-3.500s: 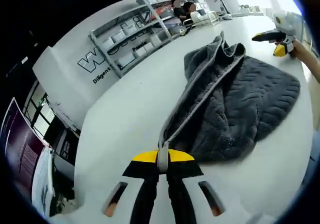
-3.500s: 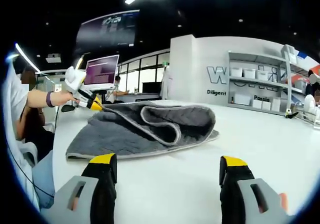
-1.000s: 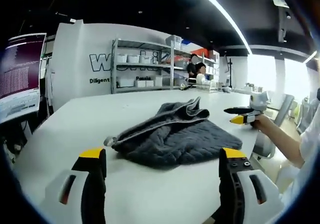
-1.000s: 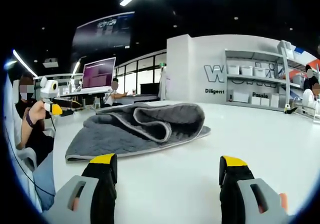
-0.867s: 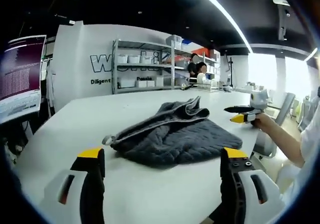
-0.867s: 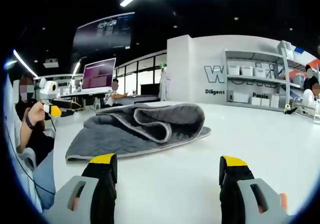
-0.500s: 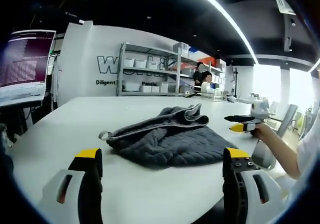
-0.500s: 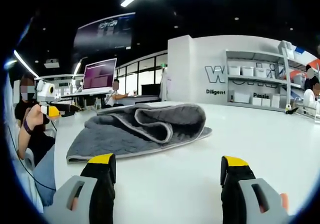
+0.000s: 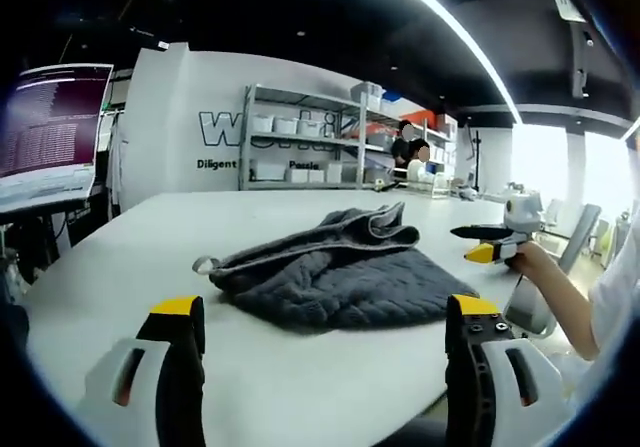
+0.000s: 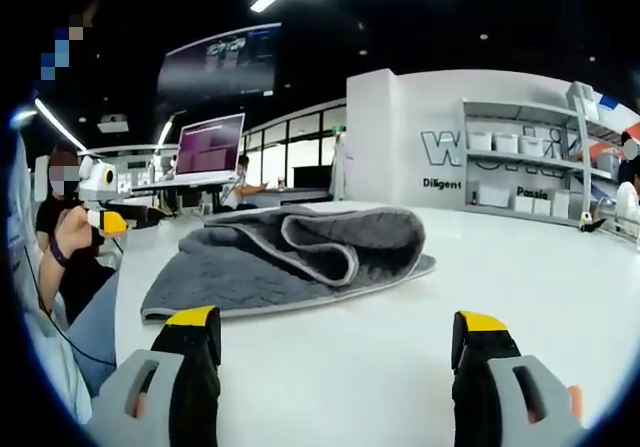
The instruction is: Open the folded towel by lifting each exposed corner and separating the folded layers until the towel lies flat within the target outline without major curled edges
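A dark grey quilted towel point(image 9: 335, 272) with a pale grey border lies bunched and folded on the white table point(image 9: 130, 237), its hanging loop sticking out at the left corner. My left gripper point(image 9: 325, 332) hovers open a short way in front of it, jaws wide apart and holding nothing. In the right gripper view the towel point(image 10: 290, 252) lies with its top layer rolled back in a thick fold. My right gripper point(image 10: 335, 342) is open and holds nothing, set back from the towel's near edge. The other gripper point(image 9: 490, 242) appears at the far right, and in the right gripper view the other gripper point(image 10: 110, 217) is at the far left.
The white table point(image 10: 400, 317) stretches wide around the towel. A metal shelf rack point(image 9: 300, 152) with white bins stands against the back wall. A screen point(image 9: 45, 132) is at the left. A person's arm point(image 9: 560, 297) reaches in at the right.
In the oldest frame my left gripper was shut on the towel's corner loop; it has since let go and pulled back. Over the last second both views only drift slightly; the towel stays put.
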The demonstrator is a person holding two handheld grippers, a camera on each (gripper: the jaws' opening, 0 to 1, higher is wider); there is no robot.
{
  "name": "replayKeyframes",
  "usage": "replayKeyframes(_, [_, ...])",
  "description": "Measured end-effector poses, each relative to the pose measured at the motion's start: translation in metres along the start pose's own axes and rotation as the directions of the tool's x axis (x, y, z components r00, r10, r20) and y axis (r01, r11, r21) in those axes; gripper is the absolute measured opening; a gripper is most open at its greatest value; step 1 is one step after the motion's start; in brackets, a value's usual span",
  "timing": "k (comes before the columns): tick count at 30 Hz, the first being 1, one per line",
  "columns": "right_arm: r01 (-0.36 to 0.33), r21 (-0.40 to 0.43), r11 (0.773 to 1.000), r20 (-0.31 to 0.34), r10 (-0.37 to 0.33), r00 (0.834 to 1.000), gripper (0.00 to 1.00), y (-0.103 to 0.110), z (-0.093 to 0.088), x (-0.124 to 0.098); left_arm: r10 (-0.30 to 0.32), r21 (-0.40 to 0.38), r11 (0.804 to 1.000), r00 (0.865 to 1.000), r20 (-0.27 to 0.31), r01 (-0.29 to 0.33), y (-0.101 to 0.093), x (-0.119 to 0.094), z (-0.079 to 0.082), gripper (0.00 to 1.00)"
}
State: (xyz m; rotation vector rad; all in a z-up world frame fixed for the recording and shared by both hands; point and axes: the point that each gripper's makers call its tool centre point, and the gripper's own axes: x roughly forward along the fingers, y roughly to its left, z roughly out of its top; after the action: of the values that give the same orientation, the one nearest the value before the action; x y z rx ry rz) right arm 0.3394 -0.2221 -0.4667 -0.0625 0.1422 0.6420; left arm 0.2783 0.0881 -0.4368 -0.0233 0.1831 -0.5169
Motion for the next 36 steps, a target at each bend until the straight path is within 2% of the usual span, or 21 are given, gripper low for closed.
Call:
replayKeyframes(4, [-0.018,0.009,1.000,0.014,0.018,1.000,0.99,0.002,0.002,-0.001,0.001,-0.006,1.000,1.000,0.015,-0.001,-0.002,0.000,0.004,0.99])
replayKeyframes(18, [-0.027,0.014,1.000,0.027,0.027,0.999,0.99,0.004,0.004,-0.001,0.025,0.004,1.000,1.000,-0.017,-0.025,-0.005,-0.003,0.001,0.99])
replayKeyframes(25, [-0.020,0.022,1.000,0.019,0.020,1.000,0.99,0.002,0.002,-0.001,-0.001,-0.024,1.000,1.000,0.004,0.001,-0.010,-0.006,0.004,0.99])
replayKeyframes(32, [-0.026,0.025,0.999,0.005,0.026,1.000,0.99,0.002,0.000,0.000,-0.040,-0.019,0.999,0.999,0.023,0.040,-0.025,-0.006,0.010,0.99])
replayKeyframes(36, [-0.024,0.026,0.999,-0.012,0.024,1.000,0.99,0.000,-0.002,0.001,-0.033,0.017,0.999,0.999,0.020,0.032,-0.027,-0.006,0.015,0.99])
